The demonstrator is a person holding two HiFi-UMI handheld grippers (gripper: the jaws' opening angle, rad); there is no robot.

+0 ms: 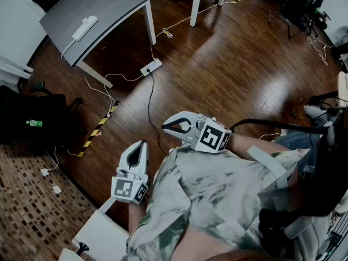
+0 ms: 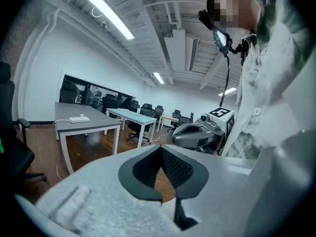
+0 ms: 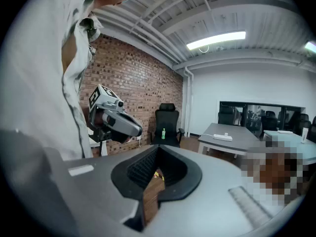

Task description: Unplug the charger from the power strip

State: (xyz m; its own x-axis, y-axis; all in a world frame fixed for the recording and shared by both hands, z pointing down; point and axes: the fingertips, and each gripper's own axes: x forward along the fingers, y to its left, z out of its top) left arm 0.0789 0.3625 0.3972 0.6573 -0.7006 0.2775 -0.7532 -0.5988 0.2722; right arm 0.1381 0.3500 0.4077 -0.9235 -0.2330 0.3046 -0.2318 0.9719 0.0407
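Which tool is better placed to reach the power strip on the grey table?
Left, marginally: the left tool points toward the power strip; the right tool points sideways. Both are shut and far off.

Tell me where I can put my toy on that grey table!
The grey rectangular table is bare from the white power strip near its left edge across to its right end. The dark wooden floor is open right of the second white power strip; thin cables crowd around that one.

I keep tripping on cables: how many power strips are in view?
2. One power strip lies on the grey table; a second power strip lies on the wood floor beside that table. Others may be hidden.
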